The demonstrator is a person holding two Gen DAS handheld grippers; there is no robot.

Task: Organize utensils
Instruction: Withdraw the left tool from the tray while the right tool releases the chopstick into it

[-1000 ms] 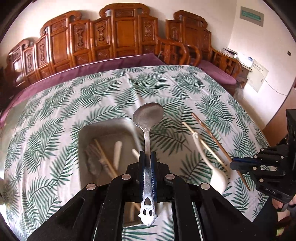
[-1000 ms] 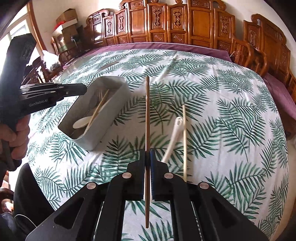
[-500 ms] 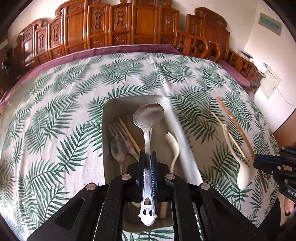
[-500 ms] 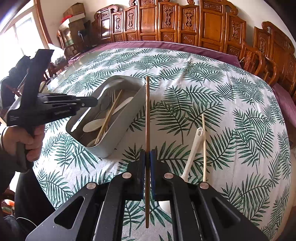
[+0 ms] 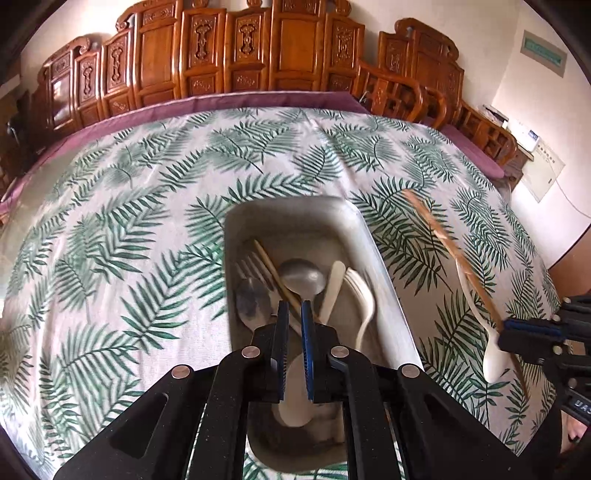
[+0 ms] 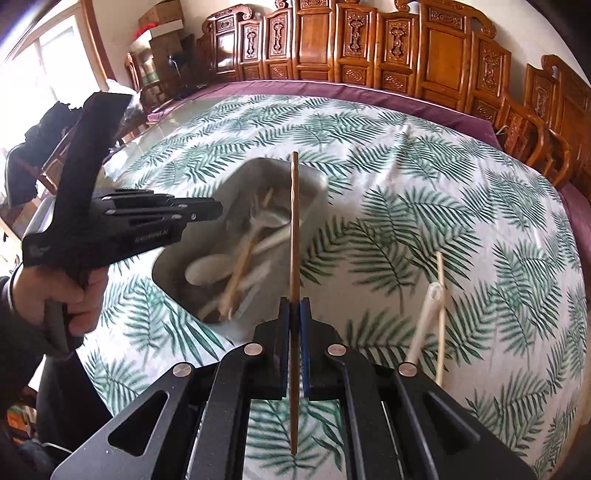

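Note:
My left gripper (image 5: 294, 306) hovers over the grey tray (image 5: 384, 266). Its jaws stand a narrow gap apart with nothing between them. The metal spoon (image 5: 301, 280) lies in the tray among a metal fork (image 5: 251, 266), a cream fork (image 5: 360, 291) and a chopstick (image 5: 273, 273). My right gripper (image 6: 294, 301) is shut on a brown chopstick (image 6: 294, 229), whose tip reaches over the tray (image 6: 170, 280). A white spoon (image 6: 424, 321) and a pale chopstick (image 6: 439, 314) lie on the cloth to its right. In the right wrist view the left gripper (image 6: 216, 211) is above the tray's left side.
A leaf-patterned cloth (image 5: 129, 240) covers the round table. Carved wooden chairs (image 5: 240, 48) line its far edge. A hand and dark sleeve (image 6: 74, 295) hold the left gripper at the near left. Boxes (image 6: 162, 26) stand by the window.
The metal spoon has left the left gripper's jaws and now lies in the tray. The left gripper came down closer to the tray. The right gripper carried the brown chopstick left, toward the tray.

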